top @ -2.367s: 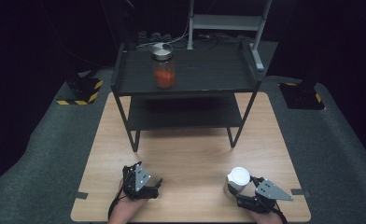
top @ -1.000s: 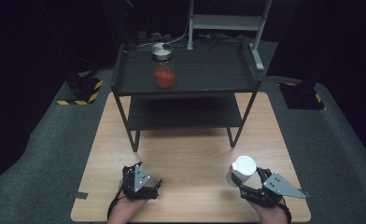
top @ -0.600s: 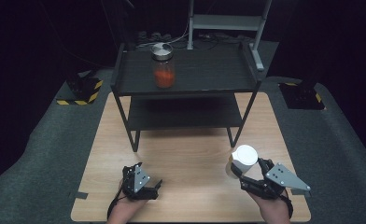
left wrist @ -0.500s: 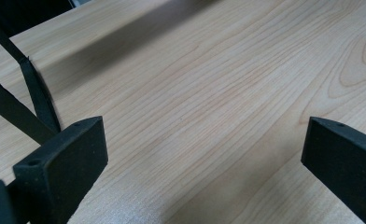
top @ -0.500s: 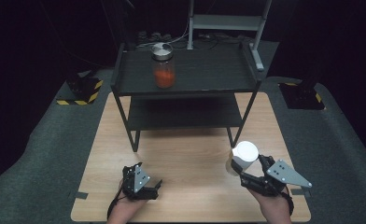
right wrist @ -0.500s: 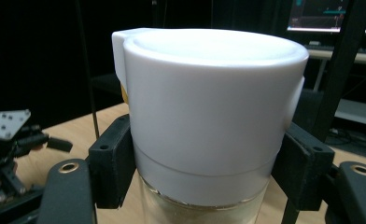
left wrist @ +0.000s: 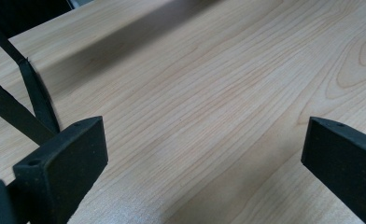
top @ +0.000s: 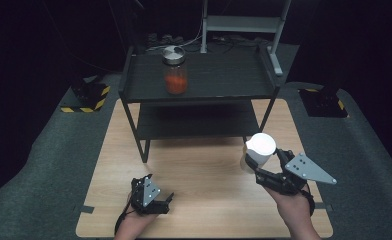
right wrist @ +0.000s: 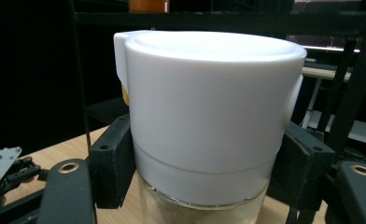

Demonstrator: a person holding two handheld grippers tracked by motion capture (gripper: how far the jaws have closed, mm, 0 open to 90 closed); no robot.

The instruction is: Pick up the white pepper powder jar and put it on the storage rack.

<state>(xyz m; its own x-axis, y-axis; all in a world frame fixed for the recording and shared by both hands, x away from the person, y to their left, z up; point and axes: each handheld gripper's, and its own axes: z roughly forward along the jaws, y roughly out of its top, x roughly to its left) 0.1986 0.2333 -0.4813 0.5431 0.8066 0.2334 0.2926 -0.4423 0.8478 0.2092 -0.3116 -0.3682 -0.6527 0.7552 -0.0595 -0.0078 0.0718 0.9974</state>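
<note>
One white-lidded jar is gripped in the right claw, lifted before the black shelf rack; placing remains, left claw open on the desk

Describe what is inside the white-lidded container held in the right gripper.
Below the white lid of the container, the right gripper view shows a clear wall with pale, sandy-looking contents. The lid and the right gripper cover the rest, so the fill level cannot be told.

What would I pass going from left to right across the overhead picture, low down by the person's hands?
Left gripper, open and empty → bare wooden table → white-lidded container → right gripper clamped on it.
</note>
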